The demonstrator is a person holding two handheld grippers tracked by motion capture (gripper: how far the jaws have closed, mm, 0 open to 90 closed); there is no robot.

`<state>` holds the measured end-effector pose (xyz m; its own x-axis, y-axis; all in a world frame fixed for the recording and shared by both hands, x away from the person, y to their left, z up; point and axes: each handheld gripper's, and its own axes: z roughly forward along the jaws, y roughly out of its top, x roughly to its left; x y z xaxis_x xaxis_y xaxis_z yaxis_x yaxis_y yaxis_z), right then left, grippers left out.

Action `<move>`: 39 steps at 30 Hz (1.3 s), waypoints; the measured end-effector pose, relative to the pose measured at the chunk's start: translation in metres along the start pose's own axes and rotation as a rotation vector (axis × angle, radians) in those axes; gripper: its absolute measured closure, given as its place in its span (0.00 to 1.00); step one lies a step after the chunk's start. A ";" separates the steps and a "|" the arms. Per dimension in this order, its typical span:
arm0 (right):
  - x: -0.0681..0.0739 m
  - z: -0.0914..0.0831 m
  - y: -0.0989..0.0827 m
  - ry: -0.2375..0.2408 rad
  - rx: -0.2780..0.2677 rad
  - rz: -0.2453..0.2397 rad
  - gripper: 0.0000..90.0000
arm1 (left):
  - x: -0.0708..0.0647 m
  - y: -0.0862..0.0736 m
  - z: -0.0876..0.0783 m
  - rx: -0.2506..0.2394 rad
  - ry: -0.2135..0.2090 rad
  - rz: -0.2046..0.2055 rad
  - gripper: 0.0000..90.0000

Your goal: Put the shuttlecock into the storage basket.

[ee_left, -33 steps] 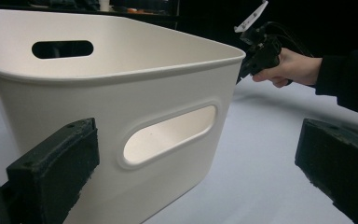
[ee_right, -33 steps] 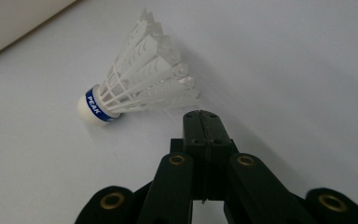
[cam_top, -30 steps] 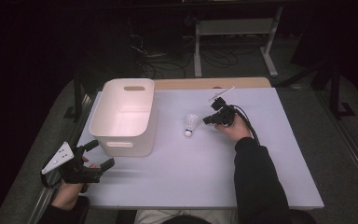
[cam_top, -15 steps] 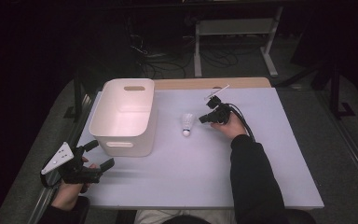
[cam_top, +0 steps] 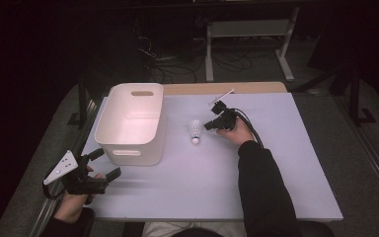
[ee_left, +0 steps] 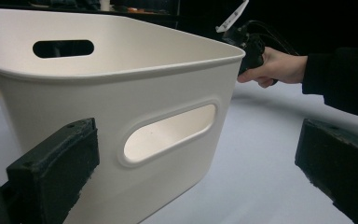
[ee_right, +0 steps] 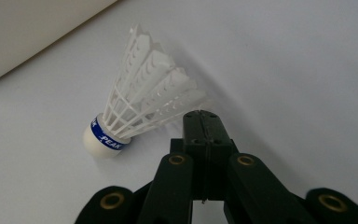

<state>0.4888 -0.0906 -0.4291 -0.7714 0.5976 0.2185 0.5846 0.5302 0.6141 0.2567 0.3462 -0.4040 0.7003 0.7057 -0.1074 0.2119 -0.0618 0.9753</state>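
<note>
**Right gripper closed at the shuttlecock, left gripper wide open by the bin**

Right gripper [cam_top: 211, 125]: jaws pressed flat together, nothing between them. In the right gripper view the closed tip [ee_right: 204, 122] sits just at the edge of the shuttlecock's feather skirt; can't tell if it touches, it's that close. Not gripping it. The hand [cam_top: 237, 132] holds the gripper over the mat, right of centre, pointing left toward the shuttlecock.

Shuttlecock [cam_top: 195, 131]: lies on its side on the table [cam_top: 296, 168], between the bin and the right gripper. White feathers, white cork with a blue band [ee_right: 103, 138]. In the high view the cork points toward the near edge, feathers toward the far edge. Sits near the bin's right wall, apart from it.

Bin [cam_top: 133, 123]: white plastic, handle slots in the near and far walls, nothing inside it. Stands upright on the left half of the table.

Left gripper [cam_top: 102, 165]: jaws spread wide, holding nothing. Sits at the near-left corner of the table, just beside the bin's near wall. In the left gripper view the two black jaws frame the bin [ee_left: 121, 93] and its handle slot [ee_left: 170, 133], not touching it. The right hand [ee_left: 270, 67] with its gripper shows past the bin's rim, farther off.

Dark room behind, a metal stand frame [cam_top: 249, 39] and cables on the floor beyond the far edge.
</note>
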 end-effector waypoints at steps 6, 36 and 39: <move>0.000 0.004 0.004 0.005 0.005 0.006 0.99 | 0.000 0.000 0.000 0.000 -0.002 0.000 0.00; 0.020 0.026 0.022 0.056 0.012 -0.049 0.99 | 0.000 0.000 -0.001 0.001 -0.003 -0.001 0.00; 0.022 0.026 0.022 0.063 0.011 -0.052 0.99 | 0.000 0.000 -0.001 0.001 -0.002 -0.001 0.00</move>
<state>0.4912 -0.0503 -0.4310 -0.8148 0.5305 0.2339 0.5460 0.5663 0.6174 0.2562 0.3470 -0.4040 0.7015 0.7043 -0.1091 0.2133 -0.0614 0.9751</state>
